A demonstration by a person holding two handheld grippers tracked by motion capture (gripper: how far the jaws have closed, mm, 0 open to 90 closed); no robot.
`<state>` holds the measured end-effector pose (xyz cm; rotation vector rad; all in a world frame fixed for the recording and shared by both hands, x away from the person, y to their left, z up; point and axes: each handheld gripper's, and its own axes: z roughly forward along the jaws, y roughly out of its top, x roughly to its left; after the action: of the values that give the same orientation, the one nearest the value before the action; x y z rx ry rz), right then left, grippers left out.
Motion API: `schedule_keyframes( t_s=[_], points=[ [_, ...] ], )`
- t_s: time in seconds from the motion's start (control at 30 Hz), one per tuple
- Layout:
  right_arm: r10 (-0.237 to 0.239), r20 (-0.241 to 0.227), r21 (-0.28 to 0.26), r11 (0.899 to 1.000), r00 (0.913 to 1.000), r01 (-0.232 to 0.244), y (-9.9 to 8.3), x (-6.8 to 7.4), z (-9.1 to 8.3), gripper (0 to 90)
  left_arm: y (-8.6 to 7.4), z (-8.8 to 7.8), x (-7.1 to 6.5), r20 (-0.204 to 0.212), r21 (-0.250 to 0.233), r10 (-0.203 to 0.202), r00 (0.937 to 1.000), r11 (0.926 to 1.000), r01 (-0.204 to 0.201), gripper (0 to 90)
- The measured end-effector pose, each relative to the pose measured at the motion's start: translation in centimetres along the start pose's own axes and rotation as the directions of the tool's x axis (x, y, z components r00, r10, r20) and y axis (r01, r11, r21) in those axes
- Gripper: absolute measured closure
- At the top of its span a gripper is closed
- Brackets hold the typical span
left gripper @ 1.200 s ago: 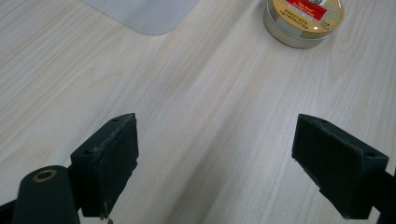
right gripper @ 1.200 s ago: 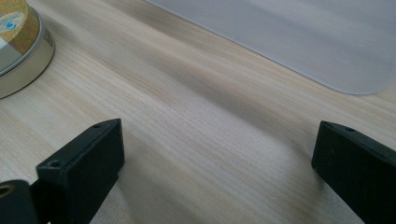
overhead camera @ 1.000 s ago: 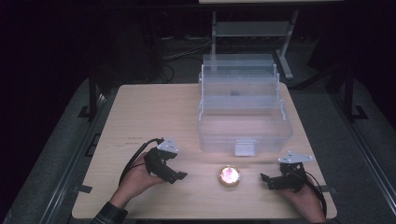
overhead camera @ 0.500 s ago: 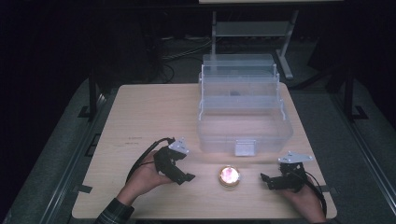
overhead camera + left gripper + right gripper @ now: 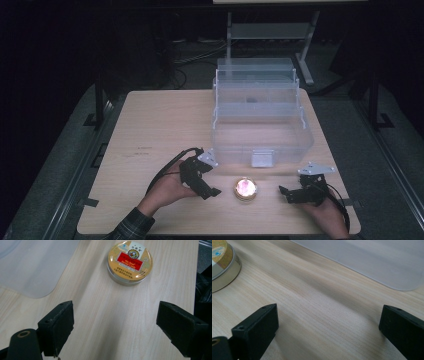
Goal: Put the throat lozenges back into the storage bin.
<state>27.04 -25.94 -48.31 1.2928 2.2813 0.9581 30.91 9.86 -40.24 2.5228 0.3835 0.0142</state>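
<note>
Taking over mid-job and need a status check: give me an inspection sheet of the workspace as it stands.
Surface: light wooden table, bare apart from the items below.
Job's things: round candy tin, lid on, lying flat between the two grippers; clear tiered plastic box open behind it.
Clutter: nothing seen.
Grippers: left gripper jaws wide open, aimed at the tin, not touching; right gripper open, low over the table, tin off to its side.
Cables: black cable loops from left gripper.
Surroundings: dark room, metal stand behind table.
</note>
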Motion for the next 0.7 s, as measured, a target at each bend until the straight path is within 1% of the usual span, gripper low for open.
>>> schedule_keyframes(
  t_s=[0.03,0.1,0.17,0.2,0.27,0.37,0.43,0.5,0.6,0.7],
  points=[
    [0.0,0.0,0.0,1.0,1.0,0.0,0.0,0.0,0.0,2.0,0.0,0.0,0.0,0.0,0.0,0.0,1.0,1.0,0.0,13.8],
    [0.0,0.0,0.0,1.0,1.0,0.0,0.0,0.0,0.0,1.9,0.6,0.3,-0.2,0.007,0.008,0.017,0.9998,0.9998,-0.017,13.8],
    [0.0,0.0,0.0,1.0,1.0,0.0,0.0,0.0,0.0,1.9,0.7,0.4,-0.2,0.008,0.009,0.02,0.9998,0.9998,-0.02,13.8],
    [0.0,0.0,0.0,1.0,1.0,0.0,0.0,0.0,0.0,2.0,1.0,0.5,-0.3,0.01,0.014,0.031,0.9995,0.9994,-0.031,13.8],
    [0.0,0.0,0.0,1.0,1.0,0.0,0.0,0.0,0.0,1.9,1.3,0.8,-0.4,0.02,0.013,0.03,0.9993,0.9994,-0.031,13.9],
    [0.0,0.0,0.0,1.0,1.0,0.0,0.0,0.0,0.0,2.0,1.7,1.4,-0.5,0.028,0.034,0.044,0.9986,0.9984,-0.045,13.8],
    [0.0,0.0,0.0,1.0,1.0,0.0,0.0,0.0,0.0,1.9,1.9,1.7,-0.5,0.03,0.036,0.047,0.9984,0.9982,-0.048,13.8],
    [0.0,0.0,0.0,1.0,1.0,0.0,0.0,0.0,0.0,1.9,2.1,2.0,-0.6,0.036,0.046,0.059,0.9976,0.9971,-0.06,13.8],
    [0.0,0.0,0.0,1.0,1.0,0.0,0.0,0.0,0.0,1.9,2.5,2.7,-0.8,0.049,0.058,0.063,0.9968,0.9962,-0.066,13.8],
    [0.0,0.0,0.0,1.0,1.0,0.0,0.0,0.0,0.0,1.9,2.8,3.0,-0.9,0.055,0.066,0.073,0.9958,0.9948,-0.077,13.8]
  ],
)
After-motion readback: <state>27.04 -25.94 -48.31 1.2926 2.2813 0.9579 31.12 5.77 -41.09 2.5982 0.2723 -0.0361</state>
